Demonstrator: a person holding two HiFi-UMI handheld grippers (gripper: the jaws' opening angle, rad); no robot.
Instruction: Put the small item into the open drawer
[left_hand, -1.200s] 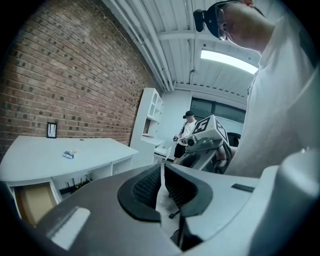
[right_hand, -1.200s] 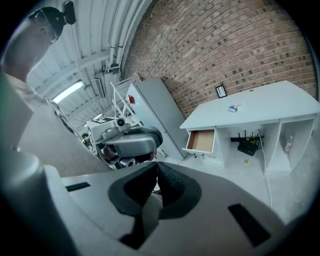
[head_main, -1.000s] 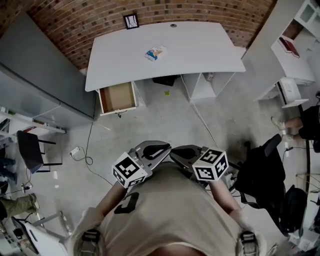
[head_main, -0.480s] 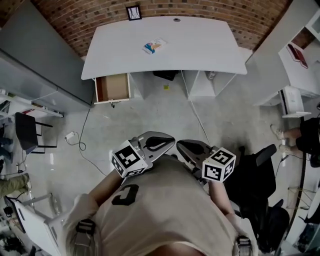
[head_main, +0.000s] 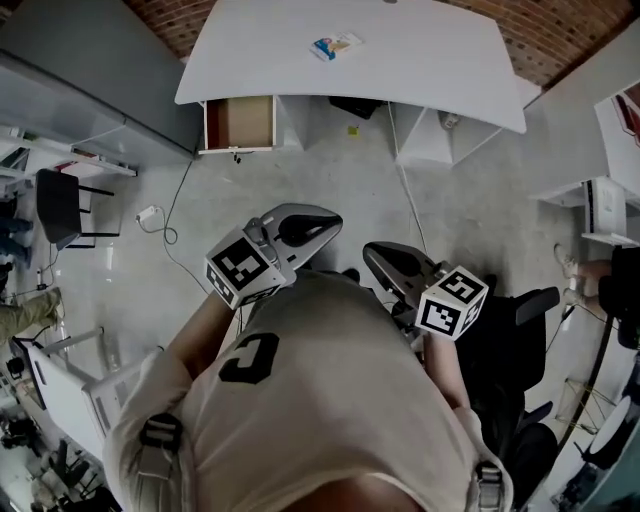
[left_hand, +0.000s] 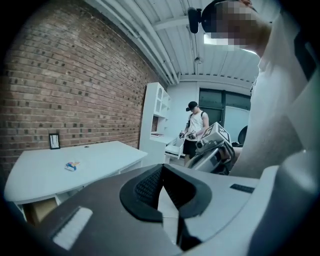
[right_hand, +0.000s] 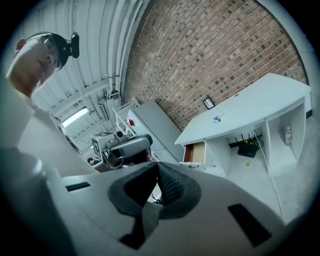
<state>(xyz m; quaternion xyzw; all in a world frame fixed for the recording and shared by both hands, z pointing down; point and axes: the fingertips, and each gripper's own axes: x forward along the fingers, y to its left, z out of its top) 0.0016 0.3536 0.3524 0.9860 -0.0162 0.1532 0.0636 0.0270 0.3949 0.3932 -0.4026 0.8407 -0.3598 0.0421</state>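
Now | small item on white desk by brick wall | drawer open | left gripper, right gripper clenched empty

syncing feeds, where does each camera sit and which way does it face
Head view: on the head, looking down at desk, open drawer; shows torso, left gripper, right gripper.
Left gripper view: on the left gripper, facing desk and brick wall; shows its shut jaws, torso.
Right gripper view: on the right gripper, facing desk and drawer; shows its shut jaws.
Shared: small item on the desk.
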